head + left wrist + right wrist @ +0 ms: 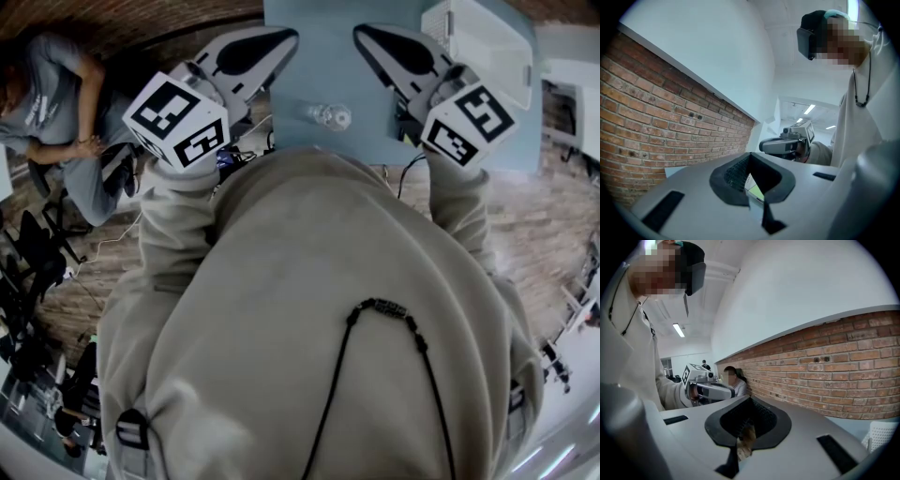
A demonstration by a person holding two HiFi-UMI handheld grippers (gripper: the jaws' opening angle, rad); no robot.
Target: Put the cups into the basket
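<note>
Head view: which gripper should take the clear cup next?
Probably the right gripper: the clear cup sits between it and the left gripper, both shut, but the white basket stands on its side.

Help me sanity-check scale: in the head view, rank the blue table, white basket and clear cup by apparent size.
1. Blue table.
2. White basket, though the frame edge and the right tool hide part of it.
3. Clear cup, plainly smallest.

The wearer's sweatshirt (309, 309) hides the table's (309, 56) near side — a white basket (473, 37) runs off the top edge, a clear item (328, 115) too small to name.
</note>
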